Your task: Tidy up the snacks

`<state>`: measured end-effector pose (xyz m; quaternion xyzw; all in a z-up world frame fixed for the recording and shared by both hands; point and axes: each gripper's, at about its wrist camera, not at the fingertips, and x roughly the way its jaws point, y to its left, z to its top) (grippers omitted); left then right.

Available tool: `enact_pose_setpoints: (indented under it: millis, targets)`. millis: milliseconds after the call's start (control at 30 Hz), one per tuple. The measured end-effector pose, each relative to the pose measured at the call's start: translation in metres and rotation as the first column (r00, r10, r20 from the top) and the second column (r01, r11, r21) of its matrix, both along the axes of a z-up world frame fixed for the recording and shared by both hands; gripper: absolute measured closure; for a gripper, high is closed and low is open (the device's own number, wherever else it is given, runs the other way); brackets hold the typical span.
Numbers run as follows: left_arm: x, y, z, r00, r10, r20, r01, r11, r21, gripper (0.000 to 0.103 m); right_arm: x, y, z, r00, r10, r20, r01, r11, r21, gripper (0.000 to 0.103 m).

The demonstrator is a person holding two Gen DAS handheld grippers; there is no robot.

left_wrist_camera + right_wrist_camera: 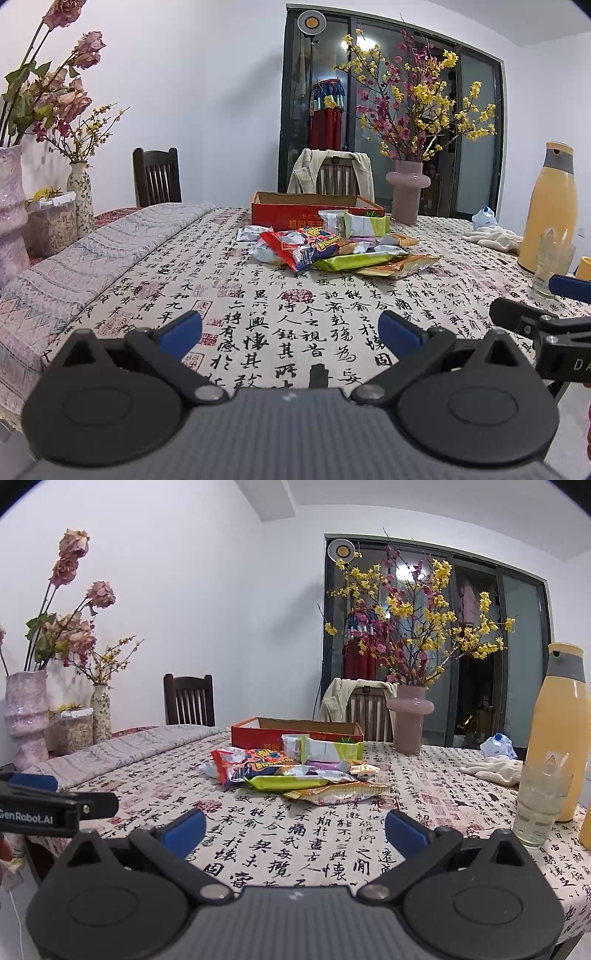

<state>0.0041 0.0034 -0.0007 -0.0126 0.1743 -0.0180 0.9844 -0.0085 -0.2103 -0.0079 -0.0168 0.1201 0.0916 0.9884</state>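
**Snack pile untouched, both grippers spread and empty**

The table (258, 302), under a calligraphy-print cloth, fills the lower half of both views. At 12 o'clock from the left gripper (291, 330) sits the red cardboard box (295, 216), open at the top; whether anything lies inside cannot be told from this low angle. Just in front of it, some touching its near wall, lies the snack pile (332, 247): a red-and-blue bag (299, 247), a yellow-green packet (354, 260), an orange packet (402, 266) and several smaller wrappers, overlapping loosely. Judging by that heap, the sorting has hardly begun, and nearly every packet is left to move, presumably into the box.

At 2 o'clock stand a yellow thermos (550, 206) and a drinking glass (552, 262), near enough to the right gripper (295, 832) to be knocked in a careless swing.

Both tools hover near the table's front edge, well apart from the pile. Each has its 2 blue fingertips (181, 332) spread wide, released, gripping nothing and touching nothing.
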Motion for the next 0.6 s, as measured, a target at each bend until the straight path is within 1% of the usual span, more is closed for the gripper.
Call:
enact_pose_setpoints:
  millis: [200,400,600]
  targets:
    - [-0.0001,0.0005,-0.0006,1.0,0.003,0.002,-0.003,1.0,0.003,0.0,-0.0019,0.0028,0.0006,1.0,0.018,0.01,-0.018,1.0,-0.01,0.0]
    - [0.0011,-0.0005,0.0004,1.0,0.003,0.0,-0.003,1.0,0.009,0.0,-0.0021,0.0004,-0.0002,1.0,0.01,0.009,-0.01,1.0,-0.001,0.0]
    - [0.0065,-0.0003,0.0041,0.999,0.016,0.028,-0.017,1.0,0.02,0.0,-0.0011,-0.0025,0.001,1.0,0.011,0.018,-0.011,1.0,0.01,0.0]
